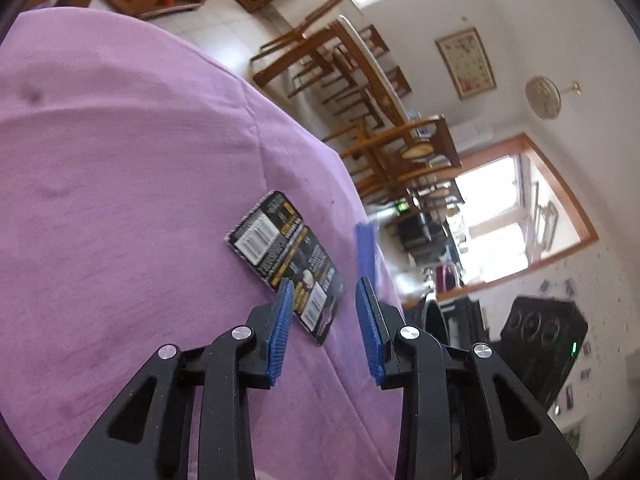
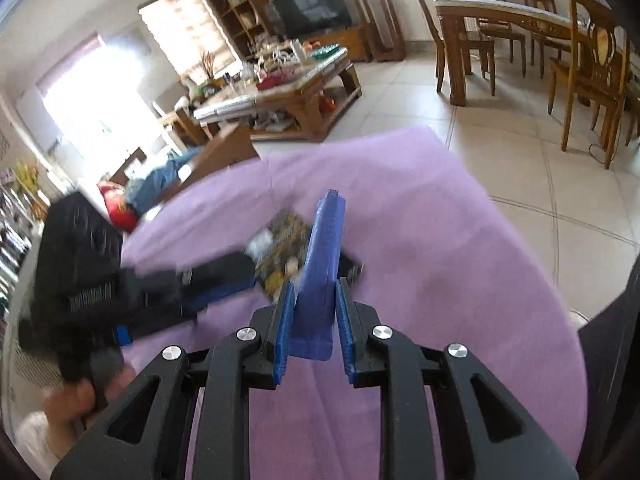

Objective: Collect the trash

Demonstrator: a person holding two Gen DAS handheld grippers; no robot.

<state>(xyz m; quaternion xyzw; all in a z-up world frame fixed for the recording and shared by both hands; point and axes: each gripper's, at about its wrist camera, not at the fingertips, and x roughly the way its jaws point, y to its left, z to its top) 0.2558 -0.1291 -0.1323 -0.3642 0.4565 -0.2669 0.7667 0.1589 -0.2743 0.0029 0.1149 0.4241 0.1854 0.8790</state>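
Right tongs (image 2: 311,312) pinching a blue flat piece (image 2: 320,264); left tongs (image 1: 323,328) spread, empty, just over the black wrapper (image 1: 286,264) near the purple desk's (image 1: 120,160) right edge. Wrapper pickup's next: straddle, squeeze

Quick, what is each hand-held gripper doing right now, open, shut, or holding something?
Left hand-held gripper: open, holding nothing, just above the black printed card.
Right hand-held gripper: closed on a flat blue piece, held upright above the purple cloth.
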